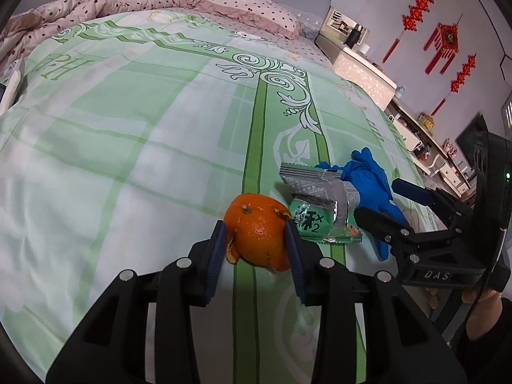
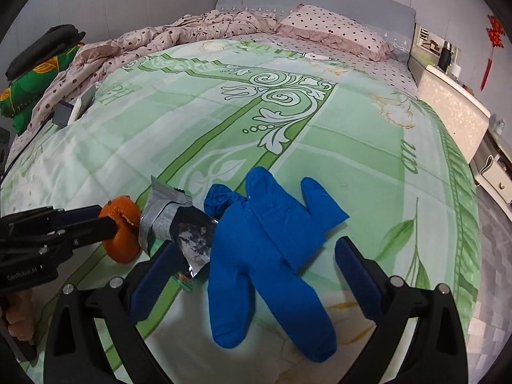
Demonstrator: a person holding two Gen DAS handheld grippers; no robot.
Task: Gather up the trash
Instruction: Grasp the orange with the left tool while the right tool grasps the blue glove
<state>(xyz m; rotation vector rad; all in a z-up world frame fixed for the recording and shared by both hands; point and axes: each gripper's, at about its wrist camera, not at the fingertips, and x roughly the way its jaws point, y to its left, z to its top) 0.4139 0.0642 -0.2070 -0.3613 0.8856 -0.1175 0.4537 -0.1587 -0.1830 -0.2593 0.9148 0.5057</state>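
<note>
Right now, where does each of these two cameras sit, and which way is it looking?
Left wrist: rides on the left tool, looking down along its fingers at the orange peel they clamp on the bed; a hand holding the right tool shows.
Right wrist: rides on the right tool, looking down at the blue glove between its open fingers; the left tool shows.
Shared: peel, glove, snack wrapper, bed.

We see both views evenly and softly lit, fairly bright, with only faint shadows on the bedspread (image 1: 128, 160). Fisheye distortion bows the bed and blackens the corners. Focus is sharp in the middle; the silver wrapper (image 2: 192, 243) gives slight glare.
</note>
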